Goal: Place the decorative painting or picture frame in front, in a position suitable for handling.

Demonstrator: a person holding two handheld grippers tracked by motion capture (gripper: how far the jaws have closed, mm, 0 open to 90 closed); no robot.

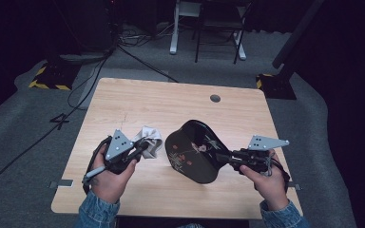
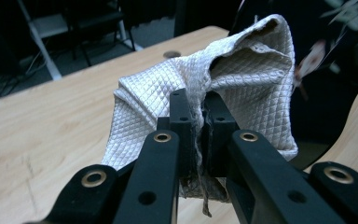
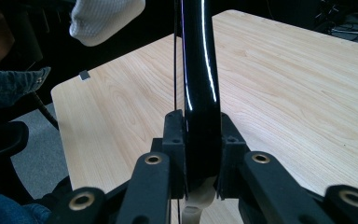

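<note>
Wooden table [image 1: 133,102] below: left gripper [image 1: 145,146] pinches a cloth [image 1: 151,139] (quilted, white). Right gripper [image 1: 224,157] clamps a black tray [image 1: 195,152] by its rim.

- Your sleeves [image 1: 93,212] are blue denim, cuffed at both wrists.
- Your left gripper [image 1: 140,148] is matte black, topped with a grey three-cornered plate [image 1: 118,144] dotted with small holes.
- Your right gripper [image 1: 224,157] has the same grey plate [image 1: 264,142].
- Black cables [image 1: 90,176] trail from each one.
- Brass-ringed screw holes mark the black linkage arms behind the fingers [image 2: 181,116].
</note>
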